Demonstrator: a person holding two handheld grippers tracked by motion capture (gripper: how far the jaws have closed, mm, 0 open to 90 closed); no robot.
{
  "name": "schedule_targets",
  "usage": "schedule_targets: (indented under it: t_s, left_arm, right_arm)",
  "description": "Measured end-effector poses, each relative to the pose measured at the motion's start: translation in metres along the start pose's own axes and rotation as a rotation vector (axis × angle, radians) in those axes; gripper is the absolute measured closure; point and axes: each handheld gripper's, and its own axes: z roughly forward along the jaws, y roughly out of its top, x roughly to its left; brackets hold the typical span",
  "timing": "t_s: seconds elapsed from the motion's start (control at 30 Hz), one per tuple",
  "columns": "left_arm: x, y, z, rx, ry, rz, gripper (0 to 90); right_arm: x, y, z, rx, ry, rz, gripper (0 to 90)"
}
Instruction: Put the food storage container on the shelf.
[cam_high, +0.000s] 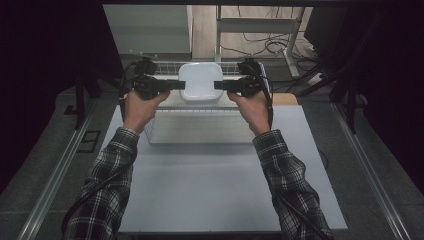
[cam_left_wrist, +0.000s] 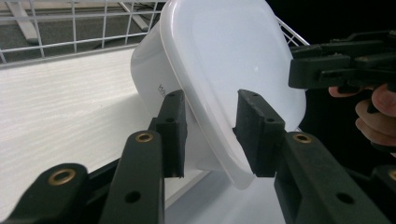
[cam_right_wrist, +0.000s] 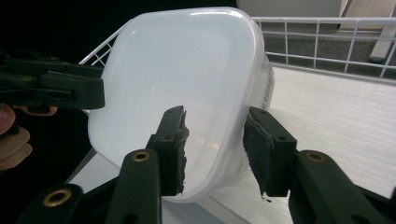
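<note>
White container sits between both tools' parted, slack jaws.

You see a white wire basket on the pale table, and cables on the far floor.

We see the near tabletop open for passing. At the far end the wire basket's rails hem in the white container, and both grippers block its left and right sides.
</note>
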Motion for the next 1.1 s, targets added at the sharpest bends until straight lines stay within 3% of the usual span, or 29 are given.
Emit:
schedule_targets:
  t_s: [0.17,0.27,0.4,0.47,0.57,0.6,0.63,0.67,0.7,0.73,0.77,0.8,0.83,0.87,0.93,1.0,1.1]
  left_arm:
    - [0.001,0.004,0.003,-0.004,0.038,0.01,60.4]
    - [0.0,0.009,0.007,-0.001,0.093,0.031,58.0]
    - [0.001,0.011,0.013,-0.014,0.138,0.04,55.7]
    - [0.002,0.011,0.014,-0.023,0.138,0.036,52.5]
    - [0.001,0.01,0.014,-0.031,0.167,0.06,45.7]
    - [-0.002,0.01,0.013,-0.033,0.195,0.085,45.7]
    - [-0.003,0.01,0.012,-0.041,0.197,0.096,38.8]
    - [-0.004,0.01,0.009,-0.054,0.168,0.097,35.9]
    - [-0.004,0.01,0.009,-0.054,0.168,0.097,31.9]
    - [-0.006,0.009,0.006,-0.066,0.132,0.117,28.4]
    - [-0.006,0.009,0.006,-0.066,0.132,0.117,26.0]
    - [-0.01,0.007,0.004,-0.067,0.096,0.135,22.6]
    - [-0.01,0.007,0.004,-0.067,0.096,0.135,20.5]
    - [-0.012,0.003,0.002,-0.073,0.063,0.155,19.3]
    - [-0.014,0.0,0.0,-0.076,0.046,0.158,17.8]
    - [-0.018,-0.006,-0.002,-0.068,0.035,0.18,8.6]
    - [-0.019,-0.011,-0.004,-0.06,0.035,0.195,7.0]
  right_arm:
    - [0.0,0.0,0.003,0.005,-0.008,0.005,53.9]
    - [-0.003,0.001,0.005,-0.006,-0.014,0.021,49.9]
    - [-0.001,0.002,0.007,-0.047,-0.111,-0.028,45.0]
    - [-0.002,0.002,0.008,-0.052,-0.112,-0.034,43.0]
    - [-0.003,0.002,0.008,-0.055,-0.11,-0.034,41.5]
    - [-0.003,0.002,0.007,-0.056,-0.113,-0.04,40.0]
    - [-0.003,0.002,0.006,-0.072,-0.117,-0.073,33.2]
    - [-0.003,0.002,0.004,-0.08,-0.107,-0.08,30.6]
    - [-0.003,0.002,0.004,-0.08,-0.107,-0.08,30.6]
    - [-0.003,0.002,0.001,-0.093,-0.077,-0.091,22.4]
    - [-0.003,0.002,0.001,-0.093,-0.077,-0.091,22.4]
    - [-0.003,0.001,0.0,-0.082,-0.058,-0.112,13.1]
    - [-0.003,0.001,0.0,-0.082,-0.058,-0.112,13.1]
    - [0.0,-0.003,-0.002,-0.082,-0.066,-0.143,7.3]
    - [0.001,-0.004,-0.002,-0.08,-0.067,-0.155,5.2]
    - [0.006,-0.013,-0.003,-0.065,-0.071,-0.212,0.7]
    - [0.009,-0.019,-0.004,-0.064,-0.074,-0.238,0.0]
